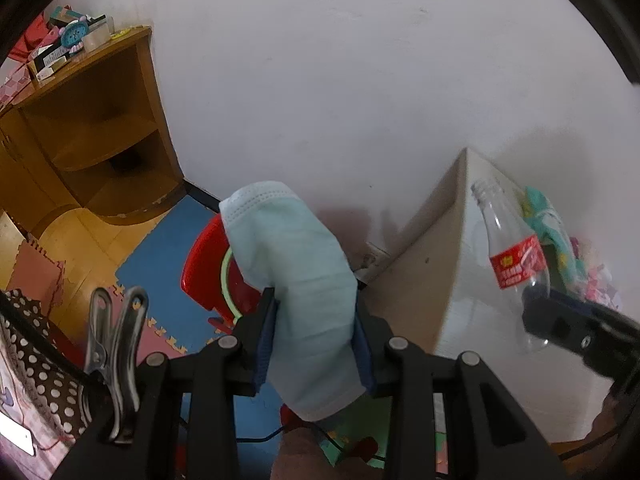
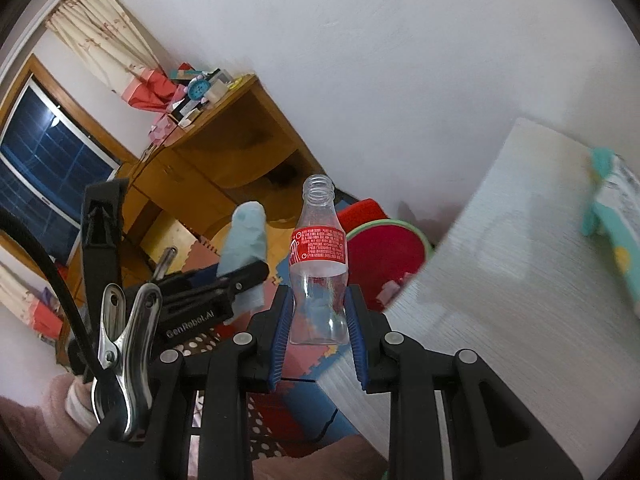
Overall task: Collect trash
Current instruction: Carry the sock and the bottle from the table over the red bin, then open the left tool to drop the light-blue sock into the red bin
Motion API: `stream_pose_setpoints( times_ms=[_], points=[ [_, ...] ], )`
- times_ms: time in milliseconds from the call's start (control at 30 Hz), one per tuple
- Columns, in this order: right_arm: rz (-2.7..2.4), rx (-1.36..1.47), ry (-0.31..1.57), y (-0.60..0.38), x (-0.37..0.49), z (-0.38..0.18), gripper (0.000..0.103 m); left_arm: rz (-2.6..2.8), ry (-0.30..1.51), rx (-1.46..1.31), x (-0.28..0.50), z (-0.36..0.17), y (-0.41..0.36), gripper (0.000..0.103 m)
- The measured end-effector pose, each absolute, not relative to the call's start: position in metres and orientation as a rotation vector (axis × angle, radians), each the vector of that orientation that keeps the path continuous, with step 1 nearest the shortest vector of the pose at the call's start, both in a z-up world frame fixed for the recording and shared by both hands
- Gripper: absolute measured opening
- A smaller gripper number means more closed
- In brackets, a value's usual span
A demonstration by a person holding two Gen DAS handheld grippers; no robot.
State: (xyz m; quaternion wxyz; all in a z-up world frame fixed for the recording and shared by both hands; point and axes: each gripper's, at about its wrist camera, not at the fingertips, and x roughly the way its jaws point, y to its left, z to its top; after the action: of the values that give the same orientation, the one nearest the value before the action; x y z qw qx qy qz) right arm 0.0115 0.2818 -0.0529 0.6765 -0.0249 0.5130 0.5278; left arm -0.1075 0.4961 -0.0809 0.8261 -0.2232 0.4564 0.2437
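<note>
Bottle (image 2: 320, 264), empty clear plastic, light and slippery, stands clamped at its waist in the right claw (image 2: 319, 322); left of it, the left claw (image 1: 316, 330) pinches a soft, limp face mask (image 1: 296, 280) mid-body.

We are looking at a lived-in room in a home, likely a bedroom or child's playroom. Foam puzzle mats (image 1: 160, 256) in blue, pink and tan are covering the floor. A wooden corner cabinet (image 2: 224, 168) is standing against the white wall (image 1: 360, 80), and a toy-like blue clock (image 2: 197, 89), gift bags (image 2: 148, 88) and small boxes are crowding its top. Cream curtains (image 2: 96, 36) are hanging beside a dark window (image 2: 44, 160). A red stool (image 2: 380, 248) is sitting on the mats near a pale table (image 2: 500, 260), where a colourful package (image 2: 620, 232) is lying.
</note>
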Motion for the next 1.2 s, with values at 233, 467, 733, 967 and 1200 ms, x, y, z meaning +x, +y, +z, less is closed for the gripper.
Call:
stream_pose_setpoints(
  times_ms=[233,467,733,967,1200],
  points=[
    [1.188,-0.092,1.195,0.333,0.018,-0.073,0.028,0.504,0.986,-0.521,-0.106,-0.119,0.533,0.036],
    [1.155,-0.153,1.24,0.375,0.025,-0.103,0.028,0.468,1.023,-0.536,-0.094,-0.156,0.559,0.036],
    [1.109,-0.216,1.293,0.405,0.035,-0.136,0.028,0.42,1.071,-0.551,-0.074,-0.199,0.569,0.036],
    [1.074,-0.278,1.348,0.43,0.051,-0.163,0.028,0.402,1.116,-0.581,-0.058,-0.237,0.588,0.037],
    [1.026,-0.274,1.416,0.433,0.067,-0.185,0.028,0.388,1.15,-0.607,-0.046,-0.266,0.599,0.037]
  ],
)
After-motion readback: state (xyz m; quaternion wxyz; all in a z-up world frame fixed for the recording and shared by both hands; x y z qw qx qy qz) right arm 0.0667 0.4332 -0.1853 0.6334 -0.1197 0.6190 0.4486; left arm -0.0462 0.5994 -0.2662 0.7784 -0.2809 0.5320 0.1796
